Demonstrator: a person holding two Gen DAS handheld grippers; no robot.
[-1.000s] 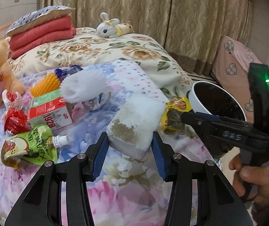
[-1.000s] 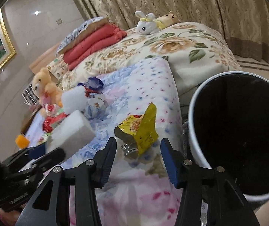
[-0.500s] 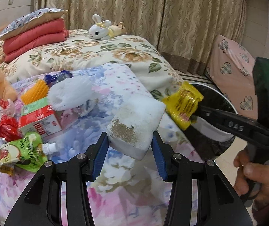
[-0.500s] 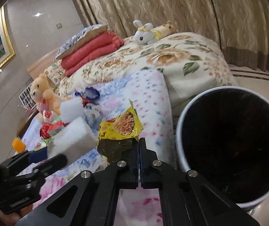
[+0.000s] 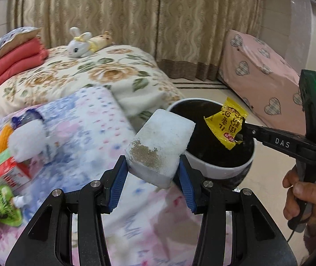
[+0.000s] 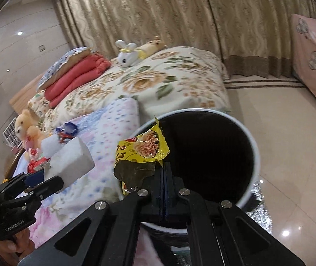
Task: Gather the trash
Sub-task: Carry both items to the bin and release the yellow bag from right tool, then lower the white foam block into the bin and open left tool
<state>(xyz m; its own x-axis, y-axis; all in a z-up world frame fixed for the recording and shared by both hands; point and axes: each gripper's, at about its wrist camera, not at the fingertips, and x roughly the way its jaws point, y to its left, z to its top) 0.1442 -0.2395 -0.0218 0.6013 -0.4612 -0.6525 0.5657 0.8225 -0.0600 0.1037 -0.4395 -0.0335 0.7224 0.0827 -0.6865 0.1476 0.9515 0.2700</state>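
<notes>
- My left gripper [image 5: 152, 166] is about half open, and its blue pads press both sides of a white foam block [image 5: 160, 146], held in the air just beside the trash bin [image 5: 215, 166].
- My right gripper [image 6: 164, 168] is fully closed on a yellow snack wrapper [image 6: 144, 148], which hangs over the bin's dark opening.
- More trash lies on the flowered bed cover [image 5: 87, 122]: a red carton [image 5: 9, 173] and a green pouch [image 5: 0, 206].

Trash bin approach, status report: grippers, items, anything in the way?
Left gripper shut on white foam block, near bin rim. Right gripper shut on yellow wrapper, over bin mouth. Nothing in the way.
</notes>
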